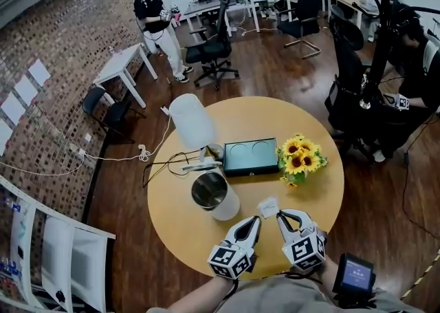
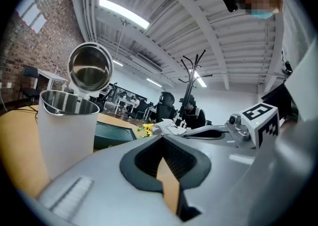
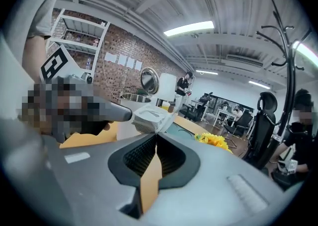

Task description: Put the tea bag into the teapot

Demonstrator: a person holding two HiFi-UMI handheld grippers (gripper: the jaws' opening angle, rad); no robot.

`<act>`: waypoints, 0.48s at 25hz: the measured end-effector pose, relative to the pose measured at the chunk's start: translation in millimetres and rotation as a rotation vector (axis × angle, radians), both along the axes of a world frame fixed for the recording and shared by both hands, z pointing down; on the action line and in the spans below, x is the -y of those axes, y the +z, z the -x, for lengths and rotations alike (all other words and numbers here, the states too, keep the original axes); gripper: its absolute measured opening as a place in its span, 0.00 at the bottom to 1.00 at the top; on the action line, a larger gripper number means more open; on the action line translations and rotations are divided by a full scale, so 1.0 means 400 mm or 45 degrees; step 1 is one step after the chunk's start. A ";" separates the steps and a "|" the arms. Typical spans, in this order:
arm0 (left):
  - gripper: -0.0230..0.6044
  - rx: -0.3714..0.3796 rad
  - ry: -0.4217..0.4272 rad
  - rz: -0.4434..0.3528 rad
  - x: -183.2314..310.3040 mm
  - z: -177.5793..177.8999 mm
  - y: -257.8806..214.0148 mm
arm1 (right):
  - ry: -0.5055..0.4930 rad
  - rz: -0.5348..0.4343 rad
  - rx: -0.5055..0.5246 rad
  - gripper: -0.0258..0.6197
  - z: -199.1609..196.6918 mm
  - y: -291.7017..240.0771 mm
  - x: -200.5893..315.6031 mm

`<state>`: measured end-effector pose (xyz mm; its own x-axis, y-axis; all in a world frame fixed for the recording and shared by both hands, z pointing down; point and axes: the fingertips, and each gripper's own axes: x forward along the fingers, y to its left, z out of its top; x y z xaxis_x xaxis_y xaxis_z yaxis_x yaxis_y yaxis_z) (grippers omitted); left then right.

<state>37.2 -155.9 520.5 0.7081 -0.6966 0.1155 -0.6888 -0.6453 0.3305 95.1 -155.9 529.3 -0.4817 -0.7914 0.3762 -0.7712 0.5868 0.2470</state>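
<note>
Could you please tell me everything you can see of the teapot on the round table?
The teapot is a white, smooth-walled cylinder, plastic-looking outside, with a shiny steel lining. Its round mouth is uncovered. It stands upright on the round wooden table, close to the dark green tray. Only the table touches it: the left tongs and the right tongs are clear of it, nearer the table's edge.

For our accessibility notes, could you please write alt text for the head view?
The left gripper and right gripper together pinch a white tea bag packet over a round wooden table. Beyond stand an open-lidded white teapot, a teal tray and sunflowers.
</note>
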 end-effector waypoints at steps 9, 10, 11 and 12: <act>0.04 0.027 -0.097 -0.031 -0.021 0.031 -0.048 | -0.078 -0.020 0.040 0.07 0.022 -0.041 -0.014; 0.04 0.026 -0.111 -0.037 -0.020 0.033 -0.054 | -0.088 -0.023 0.045 0.07 0.025 -0.044 -0.014; 0.04 0.024 -0.125 -0.042 -0.018 0.034 -0.058 | -0.099 -0.028 0.052 0.07 0.026 -0.048 -0.012; 0.04 0.023 -0.142 -0.048 -0.016 0.036 -0.060 | -0.111 -0.035 0.060 0.07 0.029 -0.050 -0.009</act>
<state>22.6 -149.6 496.4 0.6237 -0.7753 0.1000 -0.7628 -0.5757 0.2944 83.6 -152.5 509.2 -0.5660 -0.7553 0.3306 -0.7285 0.6459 0.2284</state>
